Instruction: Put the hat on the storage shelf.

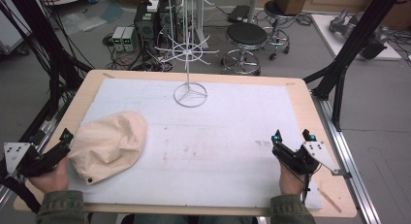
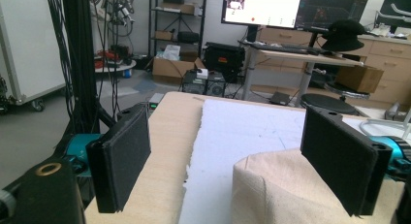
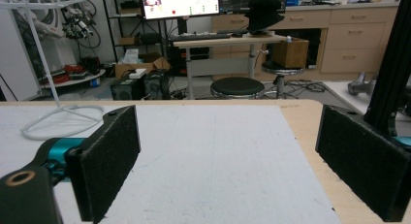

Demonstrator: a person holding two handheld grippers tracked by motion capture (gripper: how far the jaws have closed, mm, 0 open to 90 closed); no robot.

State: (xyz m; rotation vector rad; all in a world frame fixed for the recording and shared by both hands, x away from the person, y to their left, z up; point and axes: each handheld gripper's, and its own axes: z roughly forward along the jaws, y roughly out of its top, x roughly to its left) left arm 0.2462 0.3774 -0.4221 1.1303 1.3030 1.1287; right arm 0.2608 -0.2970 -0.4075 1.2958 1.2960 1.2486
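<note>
Cream canvas cap [image 1: 109,145], soft and domed, is lying on white foam mat [image 1: 218,136] beside left gripper [image 1: 66,138]; both left and right gripper [image 1: 292,136] are gaping wide, holding nothing.

No text or label is legible anywhere.

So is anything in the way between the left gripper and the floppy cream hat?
Nothing visible is. The left gripper sits right beside the hat at the near left of the white mat, jaws wide open. In the left gripper view, the hat's cream cloth already rises just ahead of the open jaws, with nothing in between.
</note>
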